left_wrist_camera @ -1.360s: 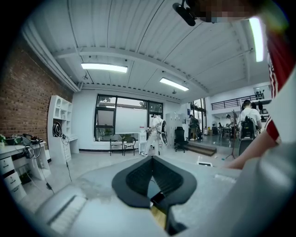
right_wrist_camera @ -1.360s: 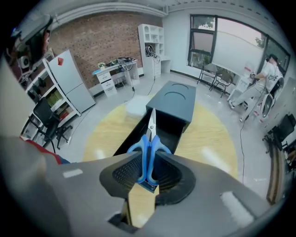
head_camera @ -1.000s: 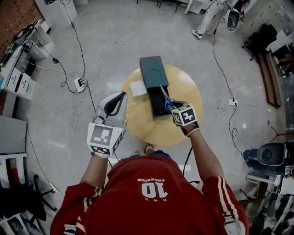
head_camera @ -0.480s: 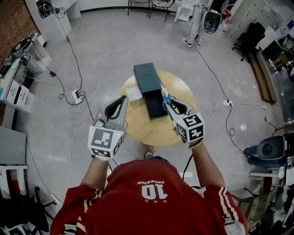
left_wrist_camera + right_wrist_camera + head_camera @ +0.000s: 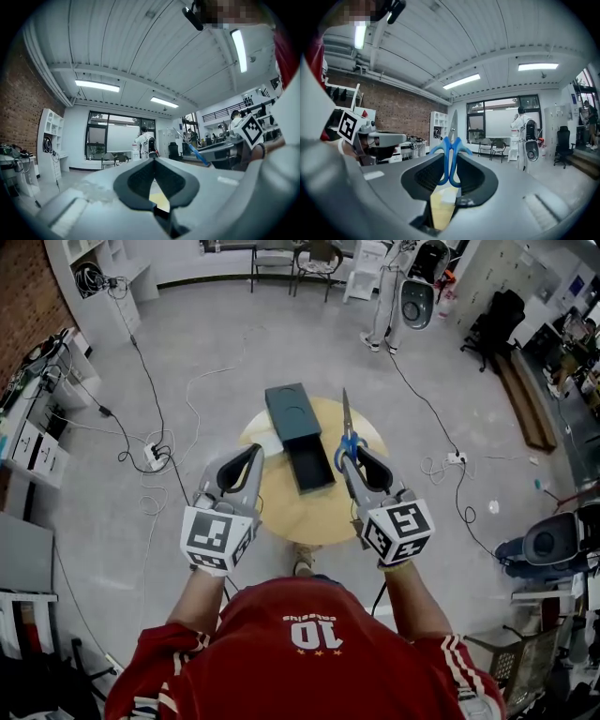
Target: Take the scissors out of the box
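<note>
Blue-handled scissors stand lifted above the round wooden table, clear of the open dark green box. My right gripper is shut on the handles, and the closed blades point away from me. In the right gripper view the scissors sit between the pads of the right gripper, blade tip upward. The left gripper hovers over the table's left edge, shut and holding nothing; the left gripper tips meet in its own view, where the scissors show at the right.
The box's lid lies at the far end of the table beside a white card. Cables and a power strip lie on the floor at left. A person in white stands far off. A chair is at the right.
My right gripper has risen out of the box with the scissors and tipped from pointing down to level. The left gripper has lifted a little.
</note>
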`<state>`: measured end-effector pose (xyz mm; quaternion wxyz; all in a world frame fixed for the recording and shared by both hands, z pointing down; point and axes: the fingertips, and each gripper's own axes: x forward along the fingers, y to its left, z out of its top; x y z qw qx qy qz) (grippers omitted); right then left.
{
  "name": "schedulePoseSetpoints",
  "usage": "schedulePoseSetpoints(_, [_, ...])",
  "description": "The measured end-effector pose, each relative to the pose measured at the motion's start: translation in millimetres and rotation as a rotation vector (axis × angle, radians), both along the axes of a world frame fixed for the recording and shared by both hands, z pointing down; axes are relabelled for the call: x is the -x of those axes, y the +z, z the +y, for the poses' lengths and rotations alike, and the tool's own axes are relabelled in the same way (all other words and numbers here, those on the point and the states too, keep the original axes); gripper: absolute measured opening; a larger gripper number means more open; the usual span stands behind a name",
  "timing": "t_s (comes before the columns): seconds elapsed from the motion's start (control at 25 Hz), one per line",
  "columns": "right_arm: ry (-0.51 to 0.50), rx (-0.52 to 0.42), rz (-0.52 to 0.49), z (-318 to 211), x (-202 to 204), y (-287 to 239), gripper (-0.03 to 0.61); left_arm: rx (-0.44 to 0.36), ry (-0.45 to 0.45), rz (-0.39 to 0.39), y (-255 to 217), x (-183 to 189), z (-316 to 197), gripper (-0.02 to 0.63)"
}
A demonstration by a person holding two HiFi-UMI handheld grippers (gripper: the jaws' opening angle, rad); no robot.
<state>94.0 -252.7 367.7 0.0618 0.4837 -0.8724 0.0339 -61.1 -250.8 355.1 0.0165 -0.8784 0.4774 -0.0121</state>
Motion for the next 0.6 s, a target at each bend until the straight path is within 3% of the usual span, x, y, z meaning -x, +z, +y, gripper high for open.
schedulePoseSetpoints(0.4, [0.176,-0.094,-0.064,26,-24,-26,0.086,-0.023,-0.014,0.016,-11,-9,14,0.003])
schedulePoseSetpoints(0.6, [0.212,-0.098,-0.079,31,-31,-30,0.086,-0.015,-0.002,0.015,-11,-11,19,0.003])
